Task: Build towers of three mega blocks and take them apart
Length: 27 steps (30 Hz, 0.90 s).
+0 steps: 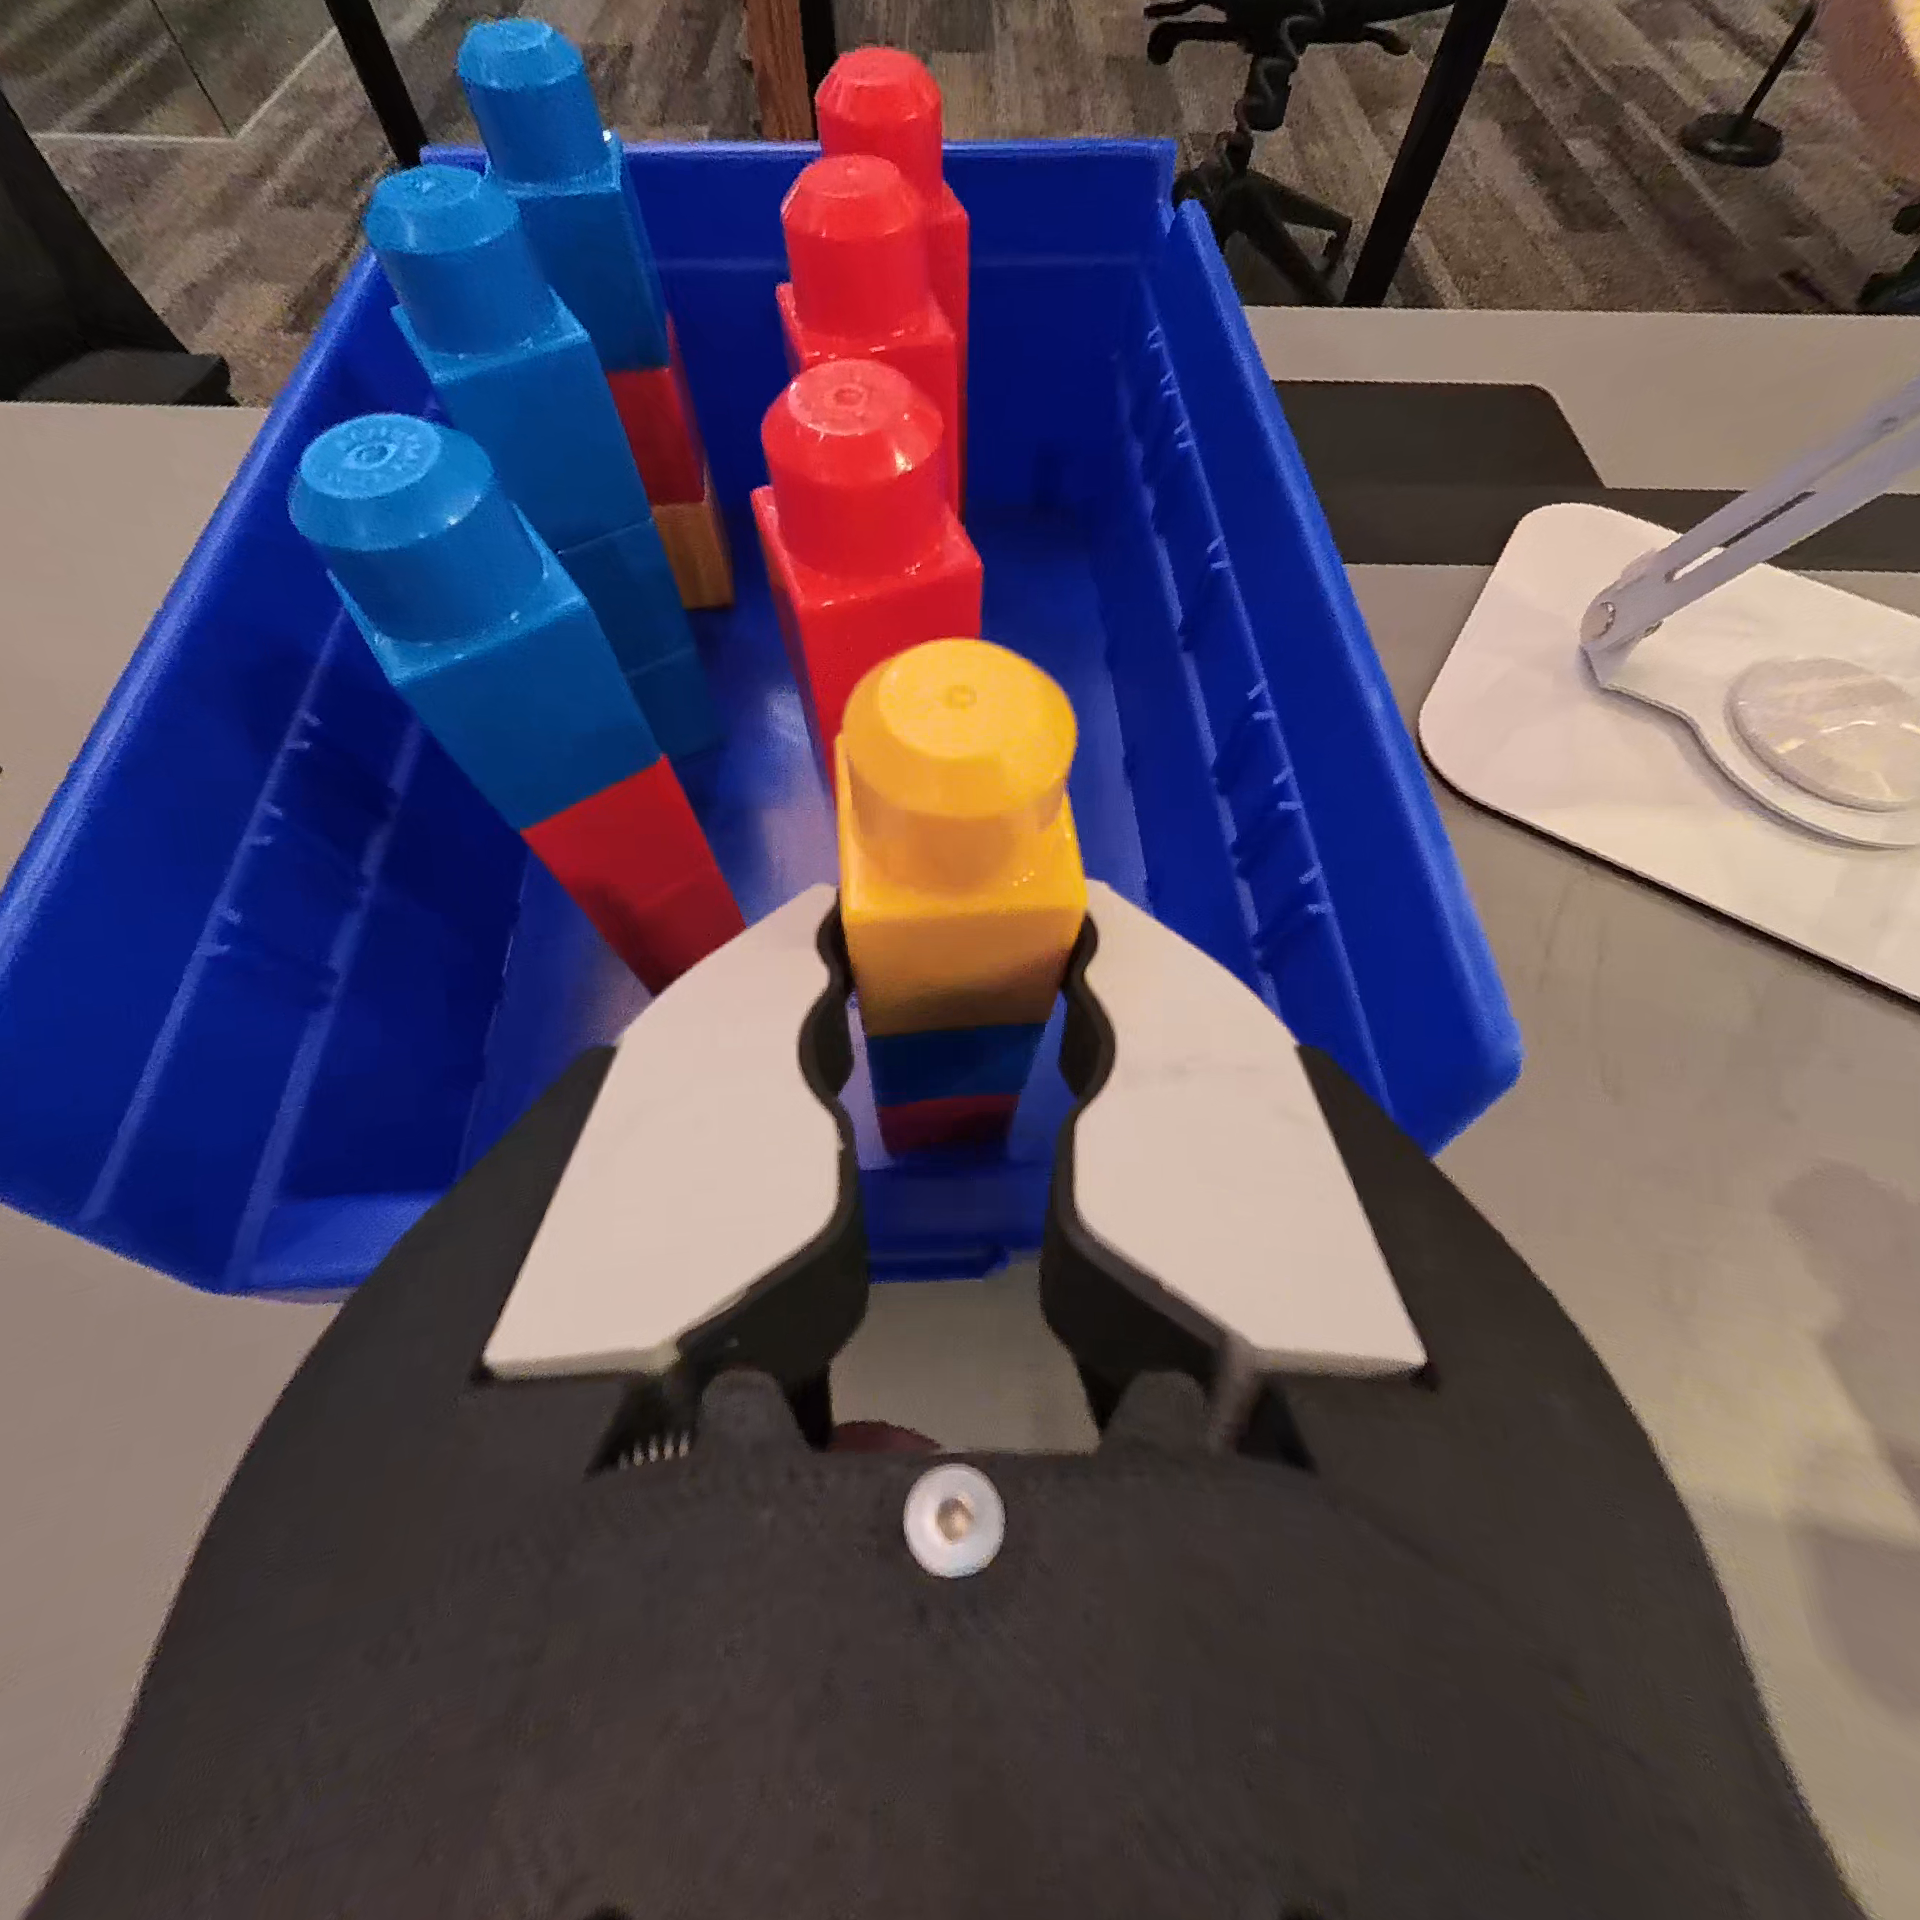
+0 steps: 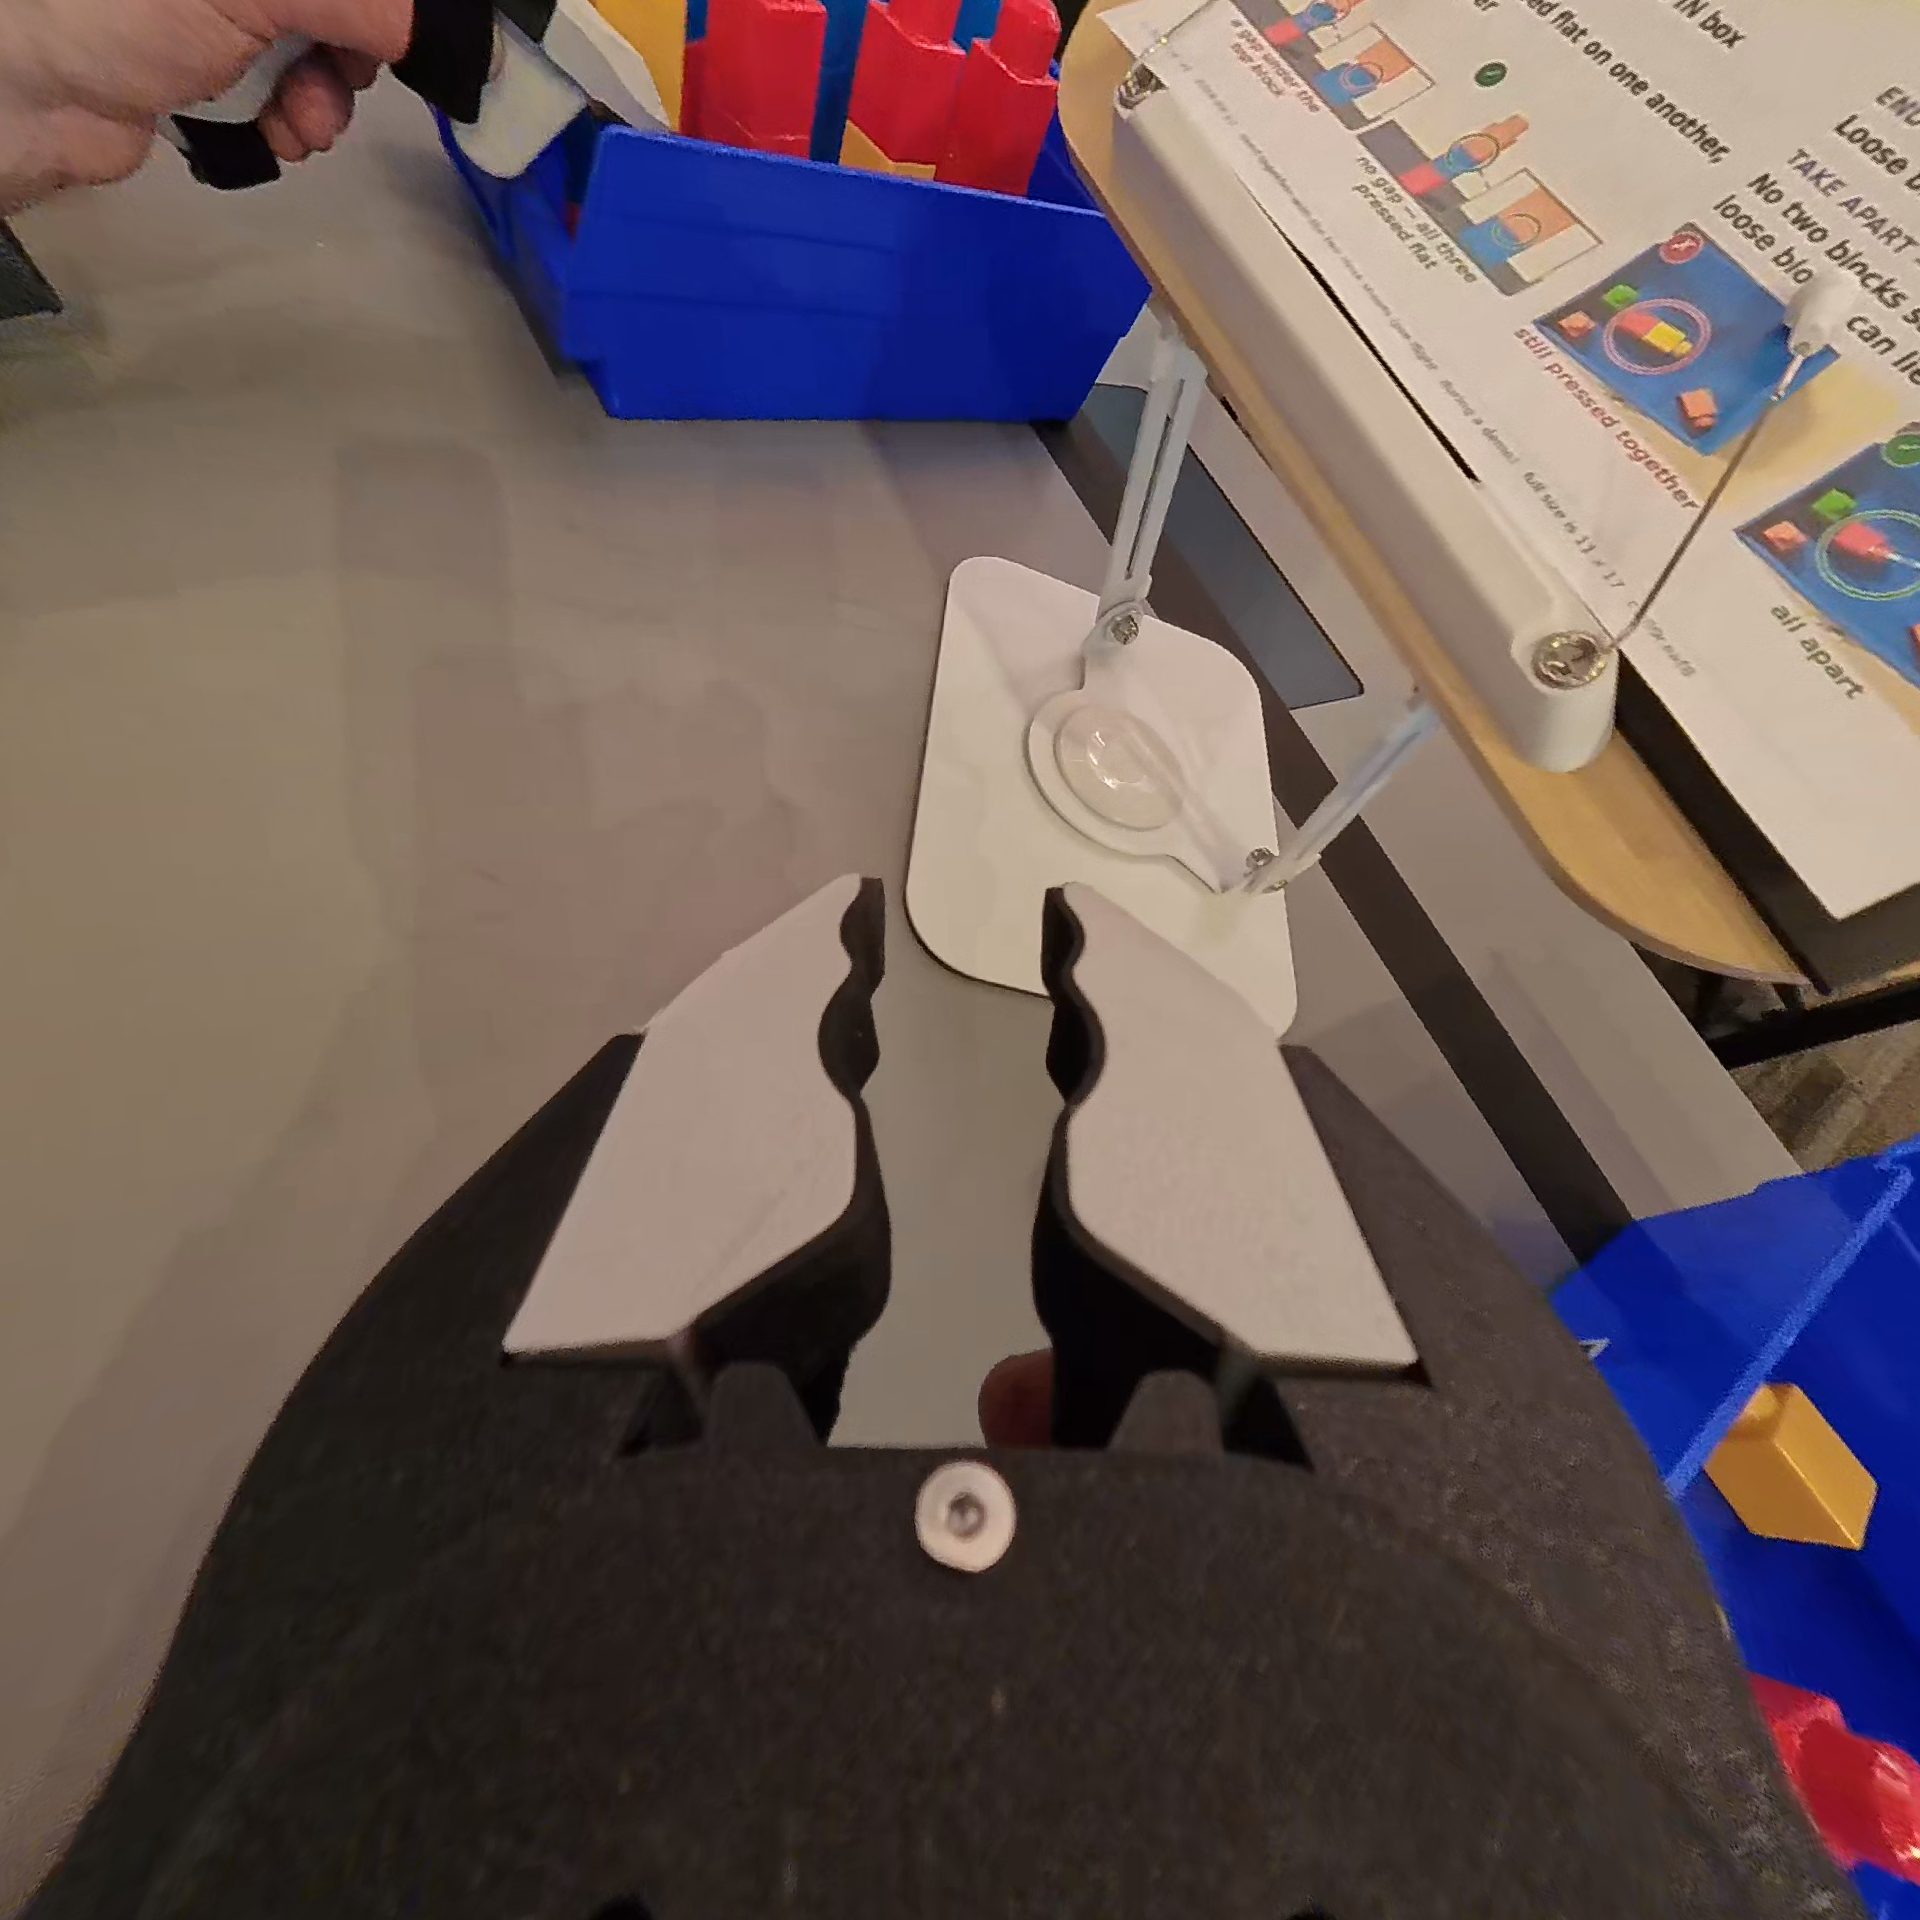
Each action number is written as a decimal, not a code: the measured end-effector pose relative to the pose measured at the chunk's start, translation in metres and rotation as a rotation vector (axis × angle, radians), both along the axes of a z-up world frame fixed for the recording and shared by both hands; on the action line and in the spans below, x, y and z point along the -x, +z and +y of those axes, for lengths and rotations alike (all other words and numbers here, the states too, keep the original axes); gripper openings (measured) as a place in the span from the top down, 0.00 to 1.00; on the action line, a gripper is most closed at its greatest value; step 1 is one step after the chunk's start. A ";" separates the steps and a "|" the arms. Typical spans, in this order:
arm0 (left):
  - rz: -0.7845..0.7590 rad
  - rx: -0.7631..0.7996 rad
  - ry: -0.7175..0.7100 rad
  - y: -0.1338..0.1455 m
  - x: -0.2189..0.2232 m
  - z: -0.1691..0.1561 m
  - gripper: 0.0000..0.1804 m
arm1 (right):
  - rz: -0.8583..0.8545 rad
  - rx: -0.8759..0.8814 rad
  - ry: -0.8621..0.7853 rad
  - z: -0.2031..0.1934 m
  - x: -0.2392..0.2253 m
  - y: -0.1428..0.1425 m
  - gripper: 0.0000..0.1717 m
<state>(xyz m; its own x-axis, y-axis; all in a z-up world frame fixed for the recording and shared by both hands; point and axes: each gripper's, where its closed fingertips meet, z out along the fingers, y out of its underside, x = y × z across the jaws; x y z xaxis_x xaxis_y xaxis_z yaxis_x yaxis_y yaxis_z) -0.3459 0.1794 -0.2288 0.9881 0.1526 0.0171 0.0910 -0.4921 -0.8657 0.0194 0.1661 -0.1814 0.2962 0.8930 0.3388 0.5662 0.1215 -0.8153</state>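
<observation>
Mega-block tower (image 1: 951, 935), yellow over blue over red, stands upright inside the blue bin (image 1: 1340, 727), at the near end of the bin, between the bin's near wall and the closest red-topped tower (image 1: 862, 540). Left gripper (image 1: 956, 940) has its pads on both sides of the yellow top block, dark pad edges touching its left and right faces, so it reads as clamped on the yellow block. Behind it in the bin: three blue-topped towers (image 1: 488, 634) along the bin's left side, three red-topped ones down the middle, all standing. Step in hand, my read: either seating this tower in the bin or starting to pull the yellow cap off; can't tell which from the frames. If teardown, next move needs a straight upward pull on the yellow while something holds the blue block down, else the whole stack lifts. Right gripper (image 2: 966, 914) isn't helping: it hovers over the grey table (image 2: 416, 675), well to the right of the bin, fingers (image 2: 790, 997) apart with nothing between them, tips near the white base plate (image 2: 997, 727) of the instruction-sheet stand (image 2: 1351, 416). It would have to come over to the bin to brace. A second blue bin (image 2: 1766, 1299) with a loose yellow block (image 2: 1797, 1475) sits far right of the first.
</observation>
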 end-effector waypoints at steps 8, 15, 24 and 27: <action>0.064 -0.123 -0.299 0.072 -0.056 -0.021 0.80 | 0.146 0.140 0.247 -0.033 0.041 0.041 0.79; 0.225 -0.061 -0.789 0.115 -0.181 -0.039 0.80 | 0.263 0.187 0.464 -0.051 0.085 0.083 0.76; 0.171 -0.011 -1.320 0.112 -0.290 -0.056 0.80 | 0.366 0.237 0.617 -0.049 0.086 0.097 0.76; 0.170 -0.006 -1.355 0.112 -0.299 -0.051 0.80 | 0.341 0.231 0.619 -0.045 0.080 0.094 0.79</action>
